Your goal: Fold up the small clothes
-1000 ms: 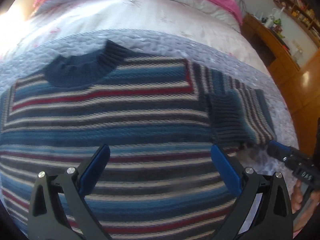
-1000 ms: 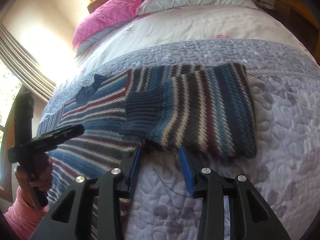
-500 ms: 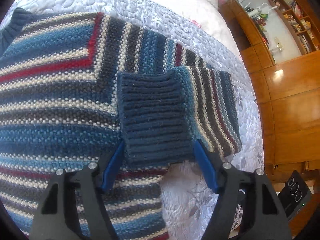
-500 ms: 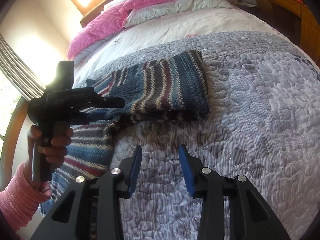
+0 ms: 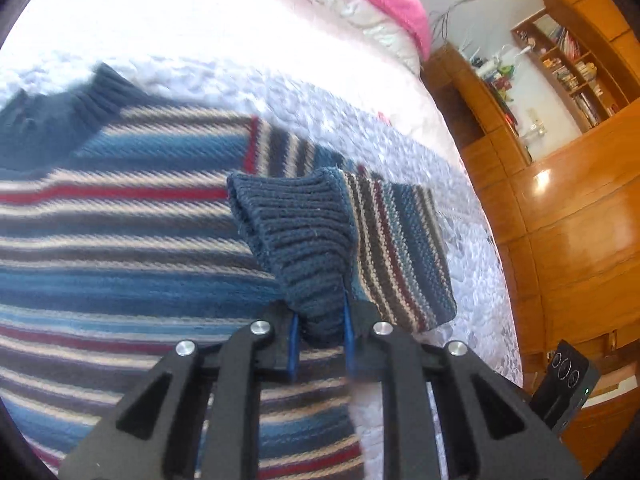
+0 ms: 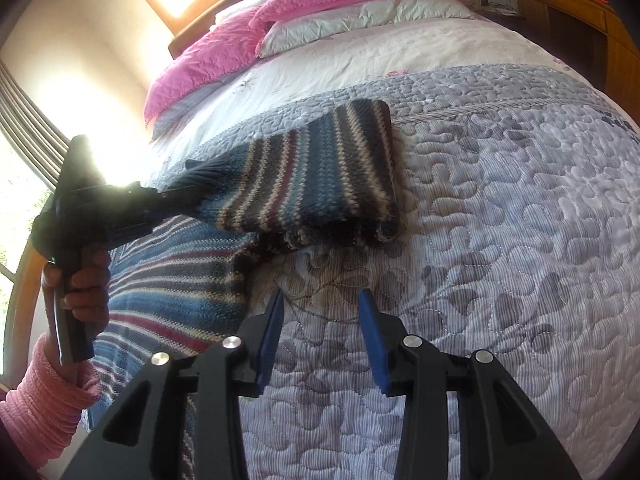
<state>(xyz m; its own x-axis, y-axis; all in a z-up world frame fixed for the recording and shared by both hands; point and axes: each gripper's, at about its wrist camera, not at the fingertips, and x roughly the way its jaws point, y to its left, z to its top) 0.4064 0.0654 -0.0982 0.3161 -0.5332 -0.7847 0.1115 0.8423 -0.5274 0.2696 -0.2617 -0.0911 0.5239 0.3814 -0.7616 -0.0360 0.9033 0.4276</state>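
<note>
A striped knit sweater (image 5: 120, 240) in blue, red, cream and grey lies flat on the quilted bed, its navy collar (image 5: 48, 120) at the far left. Its right sleeve (image 5: 396, 248) is folded back on itself. My left gripper (image 5: 320, 340) is shut on the sleeve's navy ribbed cuff (image 5: 296, 240) and holds it lifted off the sweater. In the right wrist view the left gripper (image 6: 176, 196) pulls the sleeve (image 6: 312, 184) up to the left. My right gripper (image 6: 320, 336) hangs open over bare quilt, near the sweater's side edge (image 6: 224, 280), holding nothing.
The grey quilted bedspread (image 6: 500, 240) spreads to the right. Pink and white pillows (image 6: 320, 4) lie at the head of the bed. Wooden cabinets and shelves (image 5: 560, 200) stand beyond the bed's right edge. A hand in a pink sleeve (image 6: 44, 396) grips the left tool.
The left gripper moved onto the cuff, shut on it and lifted it. The right gripper drew back from the sleeve edge and stays open over the quilt.
</note>
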